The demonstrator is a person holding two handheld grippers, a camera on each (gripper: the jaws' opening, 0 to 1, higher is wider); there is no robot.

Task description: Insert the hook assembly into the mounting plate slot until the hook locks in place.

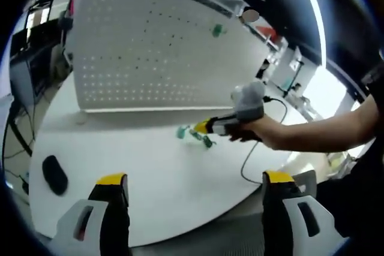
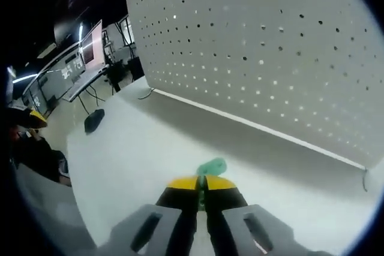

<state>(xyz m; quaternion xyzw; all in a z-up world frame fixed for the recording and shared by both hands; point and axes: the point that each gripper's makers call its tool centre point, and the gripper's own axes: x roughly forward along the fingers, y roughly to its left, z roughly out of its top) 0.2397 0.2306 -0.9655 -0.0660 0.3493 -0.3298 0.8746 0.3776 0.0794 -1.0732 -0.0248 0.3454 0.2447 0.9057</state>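
In the left gripper view, the left gripper point(image 1: 195, 185) is held level above the white table point(image 1: 150, 184) with its jaws spread wide and empty, while a person's hand point(image 1: 259, 130) reaches in from the right with the right gripper point(image 1: 202, 127), its tips low among small green hooks point(image 1: 182, 132) lying before the upright pegboard point(image 1: 150, 46). The right gripper view shows the right gripper point(image 2: 201, 184) with jaws pressed together on a green hook point(image 2: 211, 166), much of it hidden between the yellow tips. A further green hook point(image 1: 217, 29) sits high on the pegboard, too small to make out in detail.

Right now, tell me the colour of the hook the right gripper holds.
Green hook, clearest in the right gripper view.

The left gripper view looks from farther back across the white table point(image 1: 150, 172) toward the pegboard point(image 1: 150, 46); the right gripper view sits low, close to the same pegboard point(image 2: 270, 40).
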